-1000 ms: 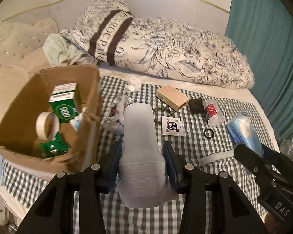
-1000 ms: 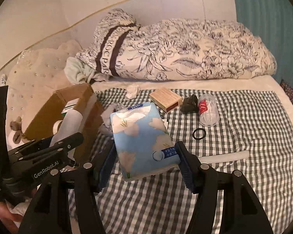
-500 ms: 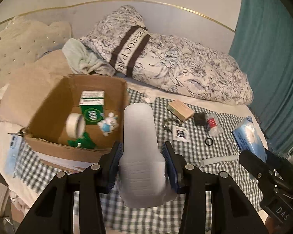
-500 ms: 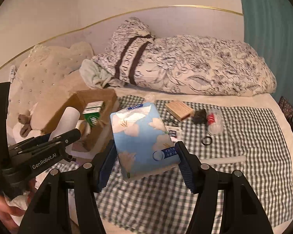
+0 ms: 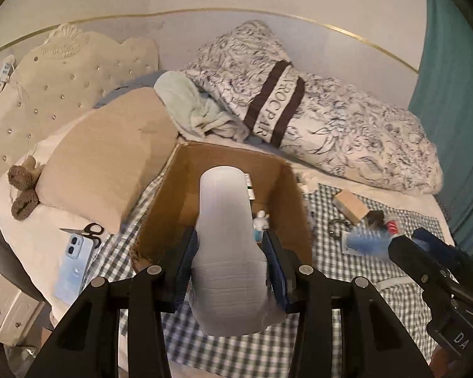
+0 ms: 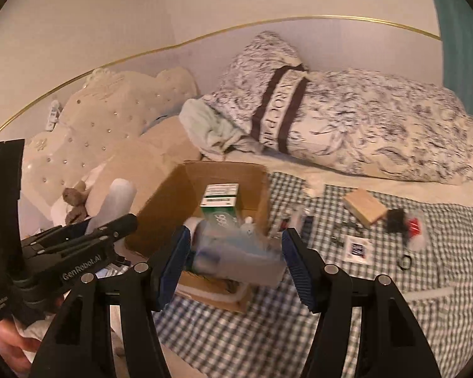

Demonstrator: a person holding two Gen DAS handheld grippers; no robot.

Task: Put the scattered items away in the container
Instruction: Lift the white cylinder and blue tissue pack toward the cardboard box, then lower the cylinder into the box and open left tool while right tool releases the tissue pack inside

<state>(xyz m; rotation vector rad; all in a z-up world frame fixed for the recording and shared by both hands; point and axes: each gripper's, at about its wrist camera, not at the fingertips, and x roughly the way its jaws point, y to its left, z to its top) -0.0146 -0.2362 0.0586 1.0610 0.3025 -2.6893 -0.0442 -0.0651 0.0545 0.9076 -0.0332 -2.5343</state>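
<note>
My left tongs (image 5: 230, 260) were clamped on a pale slipper (image 5: 227, 245) above the cardboard box (image 5: 287, 195) on the bed. My right tongs (image 6: 235, 255) gripped a blurred tissue pack (image 6: 236, 252) near the box's front edge. A wooden block (image 6: 364, 209) lay at two o'clock on the checked cloth (image 6: 425, 315).

Cardboard box (image 5: 296, 195) open-topped; beige pillow (image 5: 110, 157) crowds its left.

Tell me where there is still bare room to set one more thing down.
Inside the cardboard box, the back-left floor beside the green carton looks bare; its right side, with carton and small white figure, is crowded. The checked cloth in front of the box is free.
</note>
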